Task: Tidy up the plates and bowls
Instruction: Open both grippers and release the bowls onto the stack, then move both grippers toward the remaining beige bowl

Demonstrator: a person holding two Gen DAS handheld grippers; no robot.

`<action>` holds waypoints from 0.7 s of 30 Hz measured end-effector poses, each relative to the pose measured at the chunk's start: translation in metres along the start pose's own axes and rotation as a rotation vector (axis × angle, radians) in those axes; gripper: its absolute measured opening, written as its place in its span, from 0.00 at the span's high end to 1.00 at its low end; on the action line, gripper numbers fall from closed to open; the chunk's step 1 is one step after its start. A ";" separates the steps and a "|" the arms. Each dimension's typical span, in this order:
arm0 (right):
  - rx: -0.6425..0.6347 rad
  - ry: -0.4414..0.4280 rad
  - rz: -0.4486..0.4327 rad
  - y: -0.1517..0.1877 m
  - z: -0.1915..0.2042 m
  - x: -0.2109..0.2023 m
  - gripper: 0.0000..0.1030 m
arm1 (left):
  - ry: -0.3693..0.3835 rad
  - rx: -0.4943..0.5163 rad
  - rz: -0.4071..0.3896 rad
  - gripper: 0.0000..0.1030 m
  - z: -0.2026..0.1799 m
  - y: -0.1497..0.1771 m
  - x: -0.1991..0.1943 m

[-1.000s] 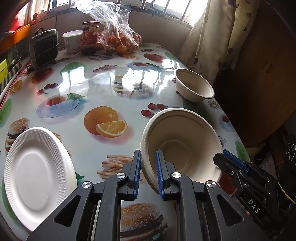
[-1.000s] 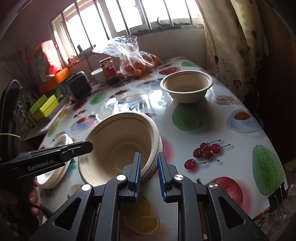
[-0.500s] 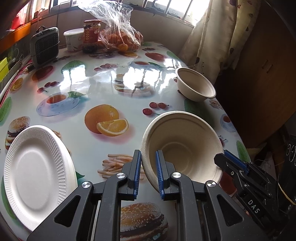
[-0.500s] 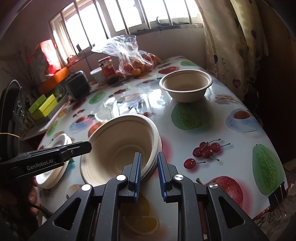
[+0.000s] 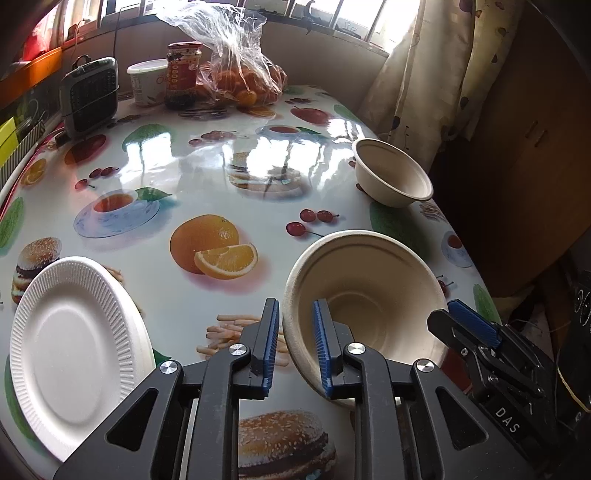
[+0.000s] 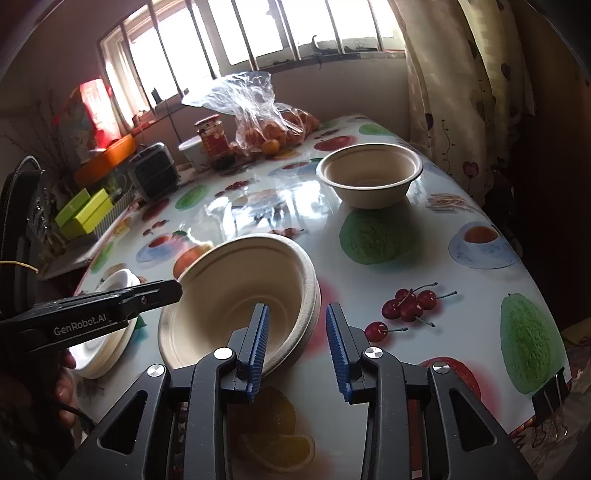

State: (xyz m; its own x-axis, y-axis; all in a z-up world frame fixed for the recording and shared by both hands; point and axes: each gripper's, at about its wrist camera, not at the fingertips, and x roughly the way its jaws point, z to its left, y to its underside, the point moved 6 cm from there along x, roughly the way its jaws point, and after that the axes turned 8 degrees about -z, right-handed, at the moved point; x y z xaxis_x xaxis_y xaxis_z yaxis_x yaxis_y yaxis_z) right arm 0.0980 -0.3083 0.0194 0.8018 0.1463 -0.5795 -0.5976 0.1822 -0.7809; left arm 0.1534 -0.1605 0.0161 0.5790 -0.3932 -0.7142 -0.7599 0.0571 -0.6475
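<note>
Tilted beige pulp bowl stack, lower centre on fruit-print worktop. Left tongs opening, rim between pads. Right tongs opening, rim between, untouched. Second beige bowl upper right.

Daylight pours through a barred window above a beige wall. A cream patterned curtain hangs beside a brown wooden cabinet; the glossy fruit-printed surface reflects glare.
</note>
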 end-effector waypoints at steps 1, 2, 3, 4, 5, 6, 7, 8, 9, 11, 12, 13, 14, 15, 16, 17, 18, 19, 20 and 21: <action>-0.001 0.002 -0.002 0.000 -0.001 0.000 0.65 | -0.005 0.003 -0.005 0.73 -0.001 -0.001 -0.001; -0.002 0.004 -0.006 -0.002 -0.001 -0.001 0.63 | -0.008 0.008 -0.009 0.71 -0.001 -0.003 -0.001; -0.003 0.008 -0.009 -0.004 -0.002 -0.002 0.62 | -0.012 0.010 -0.011 0.69 -0.002 -0.004 -0.001; -0.003 0.012 -0.013 -0.005 -0.002 -0.002 0.61 | -0.015 0.014 -0.015 0.68 -0.002 -0.005 -0.002; -0.002 0.014 -0.017 -0.007 -0.004 -0.003 0.61 | -0.018 0.019 -0.018 0.67 -0.003 -0.007 -0.002; -0.001 0.015 -0.021 -0.009 -0.005 -0.004 0.61 | -0.023 0.022 -0.020 0.64 -0.003 -0.009 -0.002; 0.000 0.018 -0.024 -0.010 -0.006 -0.004 0.61 | -0.031 0.028 -0.026 0.63 -0.004 -0.011 -0.002; -0.001 0.022 -0.028 -0.012 -0.008 -0.005 0.60 | -0.038 0.037 -0.034 0.62 -0.005 -0.013 -0.002; -0.001 0.025 -0.032 -0.015 -0.009 -0.005 0.60 | -0.041 0.044 -0.037 0.60 -0.006 -0.016 -0.003; -0.001 0.035 -0.039 -0.019 -0.013 -0.006 0.59 | -0.037 0.053 -0.043 0.59 -0.010 -0.021 -0.002; -0.002 0.040 -0.042 -0.023 -0.014 -0.005 0.59 | -0.035 0.058 -0.043 0.59 -0.011 -0.023 -0.001; -0.002 0.043 -0.046 -0.026 -0.016 -0.006 0.58 | -0.038 0.065 -0.046 0.59 -0.013 -0.026 0.000; -0.003 0.048 -0.049 -0.028 -0.018 -0.006 0.58 | -0.041 0.075 -0.052 0.59 -0.015 -0.029 0.000; -0.004 0.053 -0.052 -0.030 -0.020 -0.007 0.58 | -0.042 0.084 -0.055 0.59 -0.017 -0.032 0.001; -0.006 0.058 -0.056 -0.033 -0.022 -0.007 0.58 | -0.043 0.089 -0.057 0.59 -0.019 -0.034 0.002; -0.008 0.063 -0.060 -0.036 -0.024 -0.007 0.57 | -0.040 0.095 -0.059 0.59 -0.021 -0.037 0.003; -0.010 0.069 -0.063 -0.038 -0.027 -0.007 0.57 | -0.039 0.100 -0.060 0.58 -0.023 -0.041 0.005; -0.011 0.074 -0.066 -0.040 -0.029 -0.007 0.57 | -0.042 0.107 -0.065 0.58 -0.025 -0.044 0.006; -0.011 0.080 -0.069 -0.043 -0.032 -0.007 0.56 | -0.044 0.117 -0.071 0.58 -0.027 -0.047 0.006; -0.012 0.085 -0.072 -0.046 -0.034 -0.007 0.56 | -0.042 0.126 -0.076 0.58 -0.030 -0.051 0.007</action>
State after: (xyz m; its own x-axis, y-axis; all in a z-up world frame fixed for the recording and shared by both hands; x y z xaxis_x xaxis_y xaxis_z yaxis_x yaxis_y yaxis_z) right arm 0.1201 -0.3506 0.0513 0.8407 0.0497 -0.5392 -0.5387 0.1773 -0.8236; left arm 0.1877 -0.1935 0.0522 0.6472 -0.3619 -0.6710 -0.6719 0.1450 -0.7263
